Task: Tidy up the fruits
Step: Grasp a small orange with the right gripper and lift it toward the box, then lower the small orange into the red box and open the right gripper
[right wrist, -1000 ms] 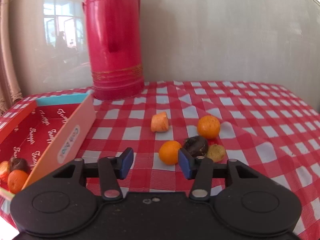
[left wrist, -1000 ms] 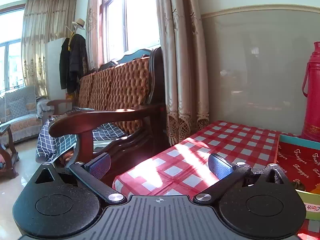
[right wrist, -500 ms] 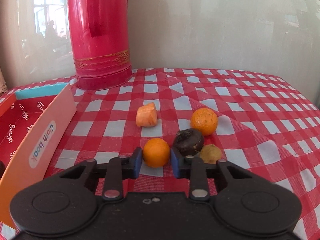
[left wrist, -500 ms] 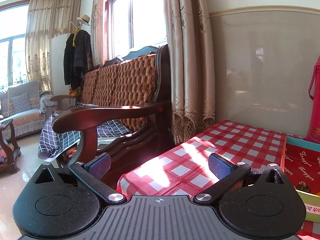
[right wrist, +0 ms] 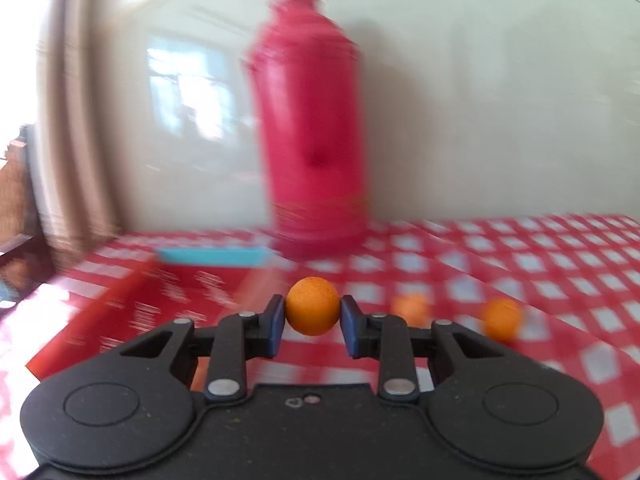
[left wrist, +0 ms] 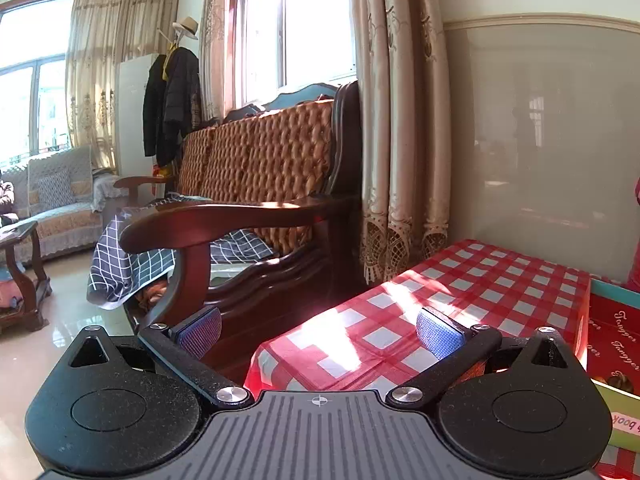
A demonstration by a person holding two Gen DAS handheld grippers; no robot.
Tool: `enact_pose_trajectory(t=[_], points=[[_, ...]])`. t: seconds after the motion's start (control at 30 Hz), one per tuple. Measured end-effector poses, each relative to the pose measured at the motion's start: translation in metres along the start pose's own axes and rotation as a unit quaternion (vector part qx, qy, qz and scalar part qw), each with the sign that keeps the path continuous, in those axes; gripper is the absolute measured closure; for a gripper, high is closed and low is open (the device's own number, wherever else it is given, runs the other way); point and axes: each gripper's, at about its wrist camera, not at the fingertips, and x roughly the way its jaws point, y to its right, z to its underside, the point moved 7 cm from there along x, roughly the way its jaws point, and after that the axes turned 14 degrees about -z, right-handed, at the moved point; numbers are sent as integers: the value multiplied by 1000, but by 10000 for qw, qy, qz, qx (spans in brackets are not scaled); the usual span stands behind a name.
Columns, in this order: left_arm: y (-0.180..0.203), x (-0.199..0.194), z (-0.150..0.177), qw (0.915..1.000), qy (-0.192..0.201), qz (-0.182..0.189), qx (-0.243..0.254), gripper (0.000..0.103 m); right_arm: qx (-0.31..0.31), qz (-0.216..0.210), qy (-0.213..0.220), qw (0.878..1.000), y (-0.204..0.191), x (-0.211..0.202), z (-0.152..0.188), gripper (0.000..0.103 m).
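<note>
My right gripper (right wrist: 313, 322) is shut on a small orange (right wrist: 313, 306) and holds it above the table, near the red box's right edge. The red cardboard box (right wrist: 132, 308) lies to the left, blurred by motion. Two orange fruits stay on the checked cloth to the right, one blurred (right wrist: 412, 307) and one further right (right wrist: 502, 318). My left gripper (left wrist: 319, 330) is open and empty over the table's left corner. The box (left wrist: 612, 332) shows at the right edge of the left wrist view, with a dark fruit (left wrist: 619, 381) inside.
A tall red thermos (right wrist: 314, 128) stands at the back by the wall, behind the box. A wooden armchair (left wrist: 240, 216) stands just left of the table (left wrist: 480, 280). Curtains (left wrist: 400, 120) hang beside the wall.
My right gripper closed on the small orange, lifted it off the cloth and swung left toward the box. The left gripper stayed open and drifted slightly.
</note>
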Motion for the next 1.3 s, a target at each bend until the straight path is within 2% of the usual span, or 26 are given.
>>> enact_pose_trajectory(t=[0.1,0.23,0.37,0.47,0.57,0.63,0.67,0.83,1.0,1.13,1.3], points=[[-6,4,0,10000,-21,-78,-17,0,-281,-620,21,9977,-30,4,-2,81],[-11,8,0,9999,-10,-160,-27,0,-547,-1104,-283,9920,-64,19,7,81],[-15,9,-1,9997,38,-225,-3,0,-756,-1207,-512,9885,-83,31,17,80],[-18,11,-2,9996,64,-278,15,0,-816,-1092,-510,9894,-86,33,17,73],[-20,13,-2,9995,28,-304,-14,0,-741,-965,-337,9920,-83,24,14,55],[-19,13,-2,9996,-13,-283,-36,0,-691,-780,-109,9945,-75,17,8,33],[-18,13,-1,9997,-27,-255,-37,0,-700,-646,42,9954,-71,11,4,28],[-3,3,-1,10000,33,-45,60,0,-974,178,480,9939,-44,-16,-8,18],[17,-14,-1,9994,141,258,165,0,-1081,1133,742,9849,-12,-42,-16,10],[37,-30,1,9979,209,547,278,0,-980,1843,1002,9728,19,-69,-21,6],[68,-56,5,9935,334,960,512,0,-806,2832,1185,9483,59,-102,-23,6]])
